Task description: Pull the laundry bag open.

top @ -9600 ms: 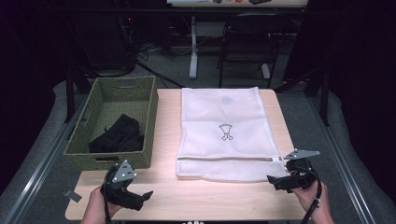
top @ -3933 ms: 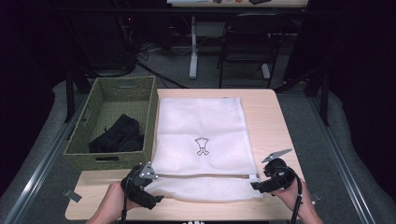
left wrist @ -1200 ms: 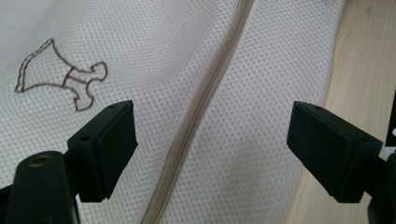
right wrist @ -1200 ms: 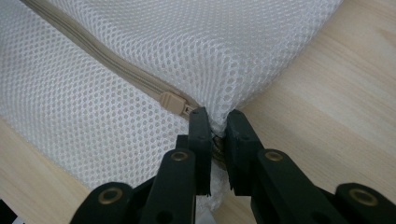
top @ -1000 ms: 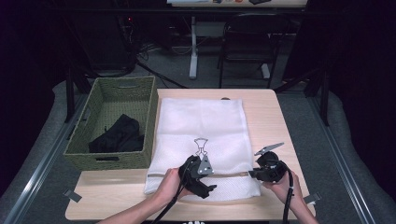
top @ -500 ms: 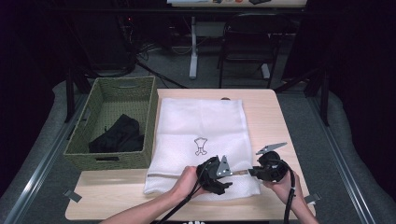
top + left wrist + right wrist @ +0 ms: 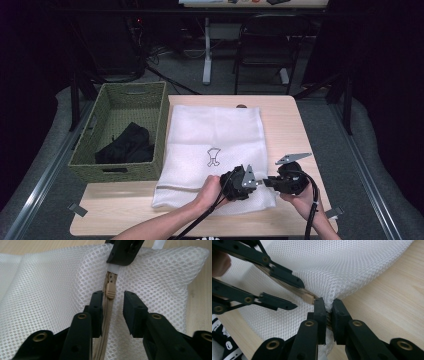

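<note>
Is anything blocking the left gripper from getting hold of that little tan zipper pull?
Nothing visible does. The zipper pull lies bare on the mesh bag, between the tips of the left gripper, whose jaws have just been closing. The right gripper pinches the bag's end beyond it.

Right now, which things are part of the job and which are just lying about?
In the job:
- white mesh bag
- tan zipper pull, between the left tool's jaws, which have just been closing, not yet pinched
- right tool, shut on the bag's corner

Lying about:
- green basket
- black cloth inside it
</note>
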Demonstrator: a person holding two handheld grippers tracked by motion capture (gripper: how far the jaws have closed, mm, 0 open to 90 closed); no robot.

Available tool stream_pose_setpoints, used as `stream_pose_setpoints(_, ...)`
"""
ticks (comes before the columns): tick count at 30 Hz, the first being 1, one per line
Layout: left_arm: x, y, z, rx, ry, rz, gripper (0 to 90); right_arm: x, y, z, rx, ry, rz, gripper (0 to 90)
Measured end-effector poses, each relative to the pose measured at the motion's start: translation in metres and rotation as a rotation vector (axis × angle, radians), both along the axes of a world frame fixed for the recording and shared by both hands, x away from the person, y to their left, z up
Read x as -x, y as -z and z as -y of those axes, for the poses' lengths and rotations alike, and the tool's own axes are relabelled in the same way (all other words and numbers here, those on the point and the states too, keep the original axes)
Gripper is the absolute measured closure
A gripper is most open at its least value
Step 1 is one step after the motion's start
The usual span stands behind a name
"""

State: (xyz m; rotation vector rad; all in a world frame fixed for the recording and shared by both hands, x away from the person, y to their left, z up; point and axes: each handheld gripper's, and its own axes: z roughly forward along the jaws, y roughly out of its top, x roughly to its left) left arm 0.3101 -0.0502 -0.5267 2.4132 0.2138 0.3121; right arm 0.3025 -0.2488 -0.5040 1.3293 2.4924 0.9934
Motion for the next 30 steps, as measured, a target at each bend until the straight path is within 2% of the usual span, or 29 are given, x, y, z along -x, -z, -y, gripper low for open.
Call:
stream_pose_setpoints(7,-0.0016,0.0028,0.0015,-0.001,0.000,0.009,74.4,0.0006,-0.0011,-0.0033,-0.020,-0.006,0.005,84.1)
stream_pose_setpoints(13,-0.0028,0.0049,0.0019,0.003,0.009,0.007,82.4,0.0023,-0.0024,-0.0067,-0.022,-0.020,0.020,84.1)
stream_pose_setpoints(16,-0.0022,0.0050,0.0020,0.006,0.007,0.012,82.4,0.0024,-0.0030,-0.0073,-0.015,-0.022,0.027,84.1)
stream_pose_setpoints(18,-0.0036,0.0051,0.0017,0.010,0.014,0.001,81.5,0.0026,-0.0031,-0.0075,-0.020,-0.020,0.029,84.2)
stream_pose_setpoints(23,-0.0033,0.0062,0.0030,0.009,0.017,-0.011,75.1,0.0032,-0.0038,-0.0086,-0.019,-0.017,0.034,84.2)
stream_pose_setpoints(26,-0.0039,0.0072,0.0041,0.004,0.010,-0.013,75.2,0.0033,-0.0039,-0.0088,-0.020,-0.020,0.039,84.3)
stream_pose_setpoints(30,-0.0056,0.0084,0.0046,0.011,-0.002,-0.001,80.2,0.0036,-0.0043,-0.0097,-0.025,-0.020,0.042,84.3)
